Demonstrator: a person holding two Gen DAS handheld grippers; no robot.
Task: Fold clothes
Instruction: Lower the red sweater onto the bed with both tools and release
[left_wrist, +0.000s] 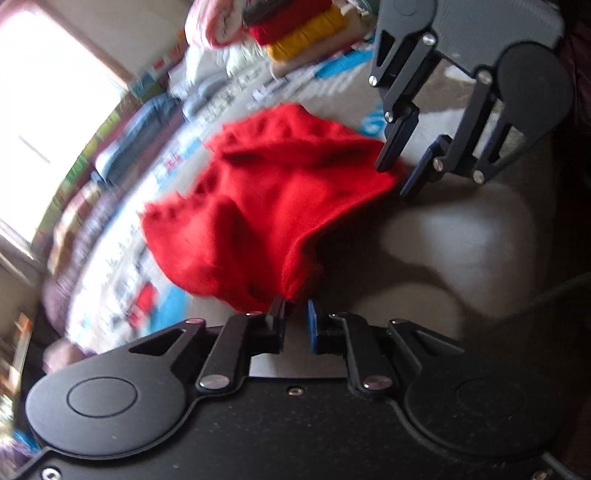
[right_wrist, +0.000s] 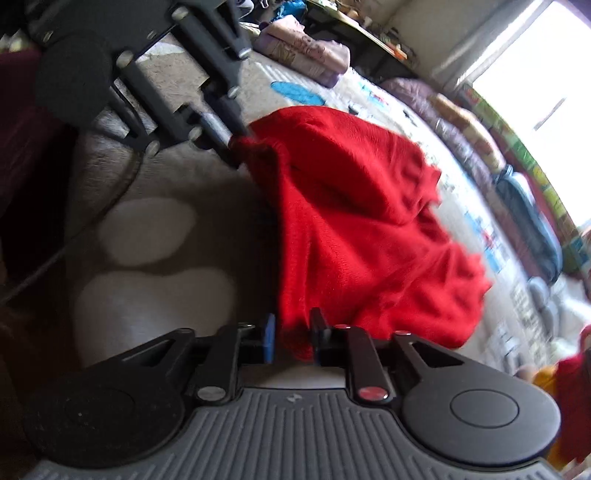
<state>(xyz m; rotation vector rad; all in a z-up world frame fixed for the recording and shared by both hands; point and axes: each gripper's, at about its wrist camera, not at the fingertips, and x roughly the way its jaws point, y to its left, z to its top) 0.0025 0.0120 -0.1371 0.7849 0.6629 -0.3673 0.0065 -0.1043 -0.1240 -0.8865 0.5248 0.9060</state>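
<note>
A bed (left_wrist: 461, 236) with a pale, printed cover (right_wrist: 369, 92) fills most of both views. On it lies a red knitted garment (left_wrist: 273, 206), bunched and rumpled, spread between the 2 grippers. Folded clothes in red and yellow (left_wrist: 299, 33) are stacked at the far edge of the bed (blurred in the left wrist view), and a row of rolled bedding (right_wrist: 480, 147) runs along the side near a bright window (left_wrist: 55, 110).

The right gripper (right_wrist: 291, 332) has a fold of the red garment between its fingers, which stand a little apart; whether the pads press on the cloth I cannot tell. The left gripper (left_wrist: 295, 317) has its jaws slightly parted, with the garment's edge just at the tip of 1 finger and the gap itself bare.
</note>
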